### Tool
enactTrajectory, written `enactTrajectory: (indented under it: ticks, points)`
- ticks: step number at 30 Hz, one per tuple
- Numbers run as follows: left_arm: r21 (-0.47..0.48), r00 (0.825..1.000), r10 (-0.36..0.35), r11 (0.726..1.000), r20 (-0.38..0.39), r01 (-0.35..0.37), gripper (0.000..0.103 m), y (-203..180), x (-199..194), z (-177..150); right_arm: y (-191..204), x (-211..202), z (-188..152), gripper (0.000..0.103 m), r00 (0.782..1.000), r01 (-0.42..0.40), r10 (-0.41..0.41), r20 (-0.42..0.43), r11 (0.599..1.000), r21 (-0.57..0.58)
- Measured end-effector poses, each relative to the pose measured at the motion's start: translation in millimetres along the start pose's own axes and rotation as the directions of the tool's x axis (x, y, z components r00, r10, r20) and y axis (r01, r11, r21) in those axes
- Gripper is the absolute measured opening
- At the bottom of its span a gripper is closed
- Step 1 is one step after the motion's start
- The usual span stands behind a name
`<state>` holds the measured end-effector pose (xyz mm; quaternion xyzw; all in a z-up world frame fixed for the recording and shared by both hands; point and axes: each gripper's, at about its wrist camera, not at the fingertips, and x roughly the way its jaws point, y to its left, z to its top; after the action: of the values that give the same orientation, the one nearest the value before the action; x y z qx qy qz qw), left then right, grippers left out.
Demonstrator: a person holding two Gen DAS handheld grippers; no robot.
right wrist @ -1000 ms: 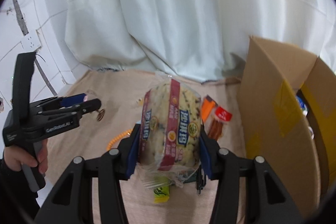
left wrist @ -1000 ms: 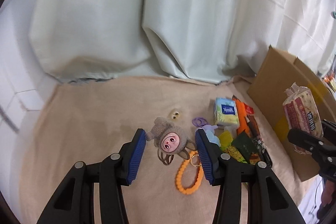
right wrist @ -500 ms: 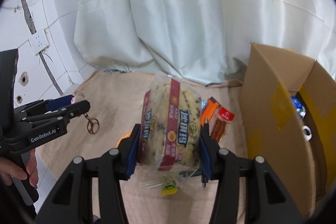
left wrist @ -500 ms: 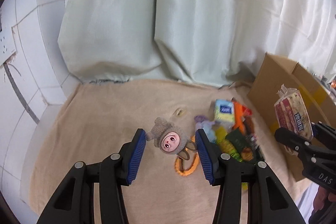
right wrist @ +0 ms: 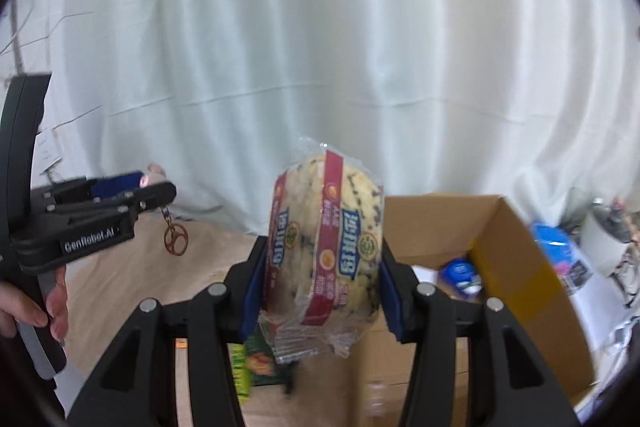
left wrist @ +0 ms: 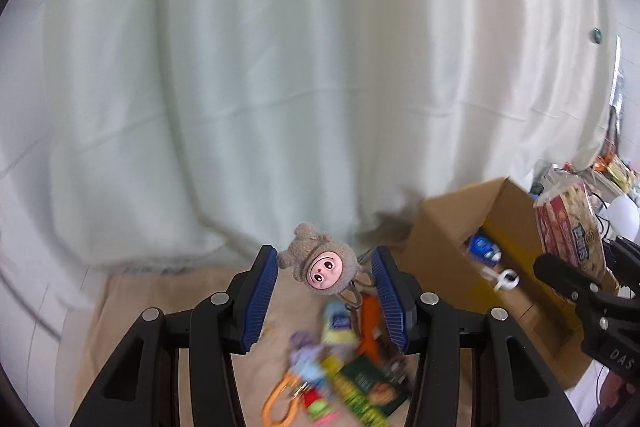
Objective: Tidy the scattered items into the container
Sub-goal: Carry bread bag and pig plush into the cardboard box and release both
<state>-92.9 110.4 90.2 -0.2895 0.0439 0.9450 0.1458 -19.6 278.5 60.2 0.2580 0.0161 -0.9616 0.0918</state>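
Between the left gripper's (left wrist: 324, 279) half-open jaws a plush keychain (left wrist: 320, 261) hangs pinched only near its ring, so it may slip short of the cardboard box (left wrist: 496, 259), while the right gripper (right wrist: 322, 263), clamped on the snack pack (right wrist: 326, 239), could snag the rim just ahead.

We see the left hand-held gripper (left wrist: 325, 285) holding a plush keychain doll (left wrist: 320, 259) aloft between its blue pads. Right of the doll stands the open cardboard box (left wrist: 452, 227); beyond it the right hand-held gripper (left wrist: 580, 279) carries a snack bag (left wrist: 568, 227). Below the doll, blurred packets (left wrist: 360, 383) lie on the table (left wrist: 132, 307).
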Motion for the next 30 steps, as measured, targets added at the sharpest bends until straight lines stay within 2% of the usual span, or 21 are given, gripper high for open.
enactTrajectory:
  ticks: [8, 14, 18, 23, 27, 30]
  points:
    - [0.104, 0.995, -0.101, 0.989, -0.010, 0.102, 0.050, -83, 31, 42, -74, -12, -2, 0.054, 0.989, 0.148, -0.147, -0.028, 0.988, 0.051]
    - [0.149, 0.985, -0.168, 0.974, -0.041, 0.172, 0.050, -143, 54, 52, -109, -2, -25, 0.054, 0.976, 0.205, -0.196, -0.094, 0.974, 0.094]
    - [0.157, 0.978, -0.198, 0.966, -0.070, 0.207, 0.050, -176, 77, 45, -121, 9, -44, 0.054, 0.969, 0.214, -0.198, -0.148, 0.971, 0.102]
    - [0.195, 0.975, -0.179, 0.960, -0.130, 0.202, 0.050, -204, 112, 22, -132, 22, -69, 0.054, 0.959, 0.207, -0.178, -0.219, 0.971, 0.119]
    - [0.171, 0.957, -0.212, 0.954, -0.198, 0.247, 0.050, -209, 130, 5, -141, 31, -84, 0.054, 0.953, 0.200, -0.161, -0.255, 0.970, 0.137]
    - [0.176, 0.957, -0.202, 0.955, -0.208, 0.239, 0.050, -213, 136, -4, -145, 33, -89, 0.055, 0.952, 0.196, -0.153, -0.265, 0.970, 0.144]
